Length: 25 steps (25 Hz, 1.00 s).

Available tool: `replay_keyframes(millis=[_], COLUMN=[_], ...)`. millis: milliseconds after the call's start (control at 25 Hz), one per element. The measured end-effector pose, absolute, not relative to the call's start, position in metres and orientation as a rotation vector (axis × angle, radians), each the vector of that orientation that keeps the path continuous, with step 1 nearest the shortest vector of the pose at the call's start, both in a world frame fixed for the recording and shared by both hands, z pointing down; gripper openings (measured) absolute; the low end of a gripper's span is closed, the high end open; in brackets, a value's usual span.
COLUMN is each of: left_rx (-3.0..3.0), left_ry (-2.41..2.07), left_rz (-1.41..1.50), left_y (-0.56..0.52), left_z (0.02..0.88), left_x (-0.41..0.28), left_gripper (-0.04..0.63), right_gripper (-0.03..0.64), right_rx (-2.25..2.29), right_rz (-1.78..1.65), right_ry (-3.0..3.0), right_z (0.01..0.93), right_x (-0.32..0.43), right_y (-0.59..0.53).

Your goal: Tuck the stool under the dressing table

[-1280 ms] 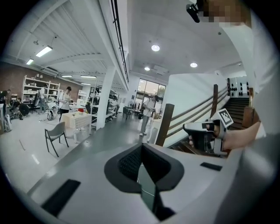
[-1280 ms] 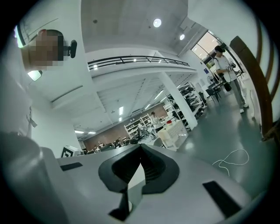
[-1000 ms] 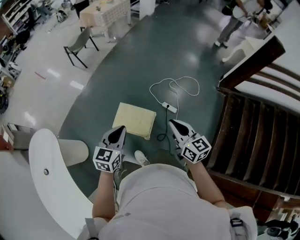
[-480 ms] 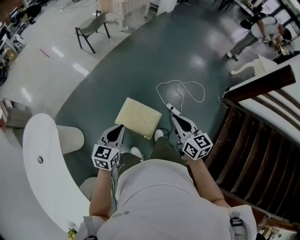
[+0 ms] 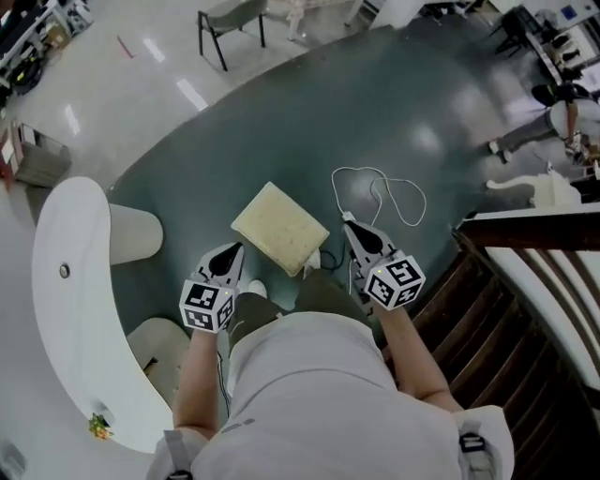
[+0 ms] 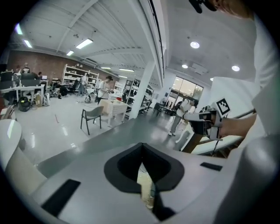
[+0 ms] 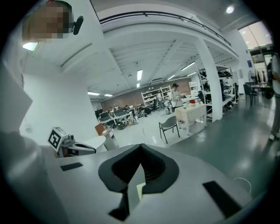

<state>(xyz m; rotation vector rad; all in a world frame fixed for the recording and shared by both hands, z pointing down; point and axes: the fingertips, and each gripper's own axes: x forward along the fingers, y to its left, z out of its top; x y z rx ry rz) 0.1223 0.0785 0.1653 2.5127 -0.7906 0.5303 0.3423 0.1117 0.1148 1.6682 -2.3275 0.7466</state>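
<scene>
Stool [image 5: 279, 228], pale yellow square top, sits out on the dark green floor [image 5: 309, 112]. It is right of the white curved worktop [image 5: 56, 309], apart from it and not under it.

Vs a sec ago:
- The stool reads corner-on and a bit farther up in the head view, since the whole view has swung.
- The grey chair [image 5: 230, 14] has slid to the far edge, and more of the worktop shows at left.
- The left gripper [image 5: 234, 251] is now just beside the stool's near-left edge and the right gripper [image 5: 352, 230] just beside its right corner. Both were short of it before.
- Both sets of jaws are clenched, tips together, nothing held, same as earlier.
- A white shoe [image 5: 251, 289] has stepped up close to the stool's near side.

A white cable [image 5: 389, 192] loops on the floor far-right of the stool, and dark wooden slats [image 5: 487, 319] run along the right.

Writing: only black-and-white square marker patterns on each gripper's cube [image 5: 206, 305].
</scene>
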Motion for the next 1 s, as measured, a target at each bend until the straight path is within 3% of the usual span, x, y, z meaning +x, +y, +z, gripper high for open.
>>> replay_keyframes(millis=[1000], left_rx=[1.858], left_ry=[-1.308], left_rz=[0.528], left_y=[0.092], left_z=[0.303], left_x=[0.134], left_gripper=[0.002], right_gripper=[0.009], right_rx=[0.685], right_rz=[0.861], right_ry=[-2.303], right_z=[0.315], right_x=[0.338], right_y=[0.010])
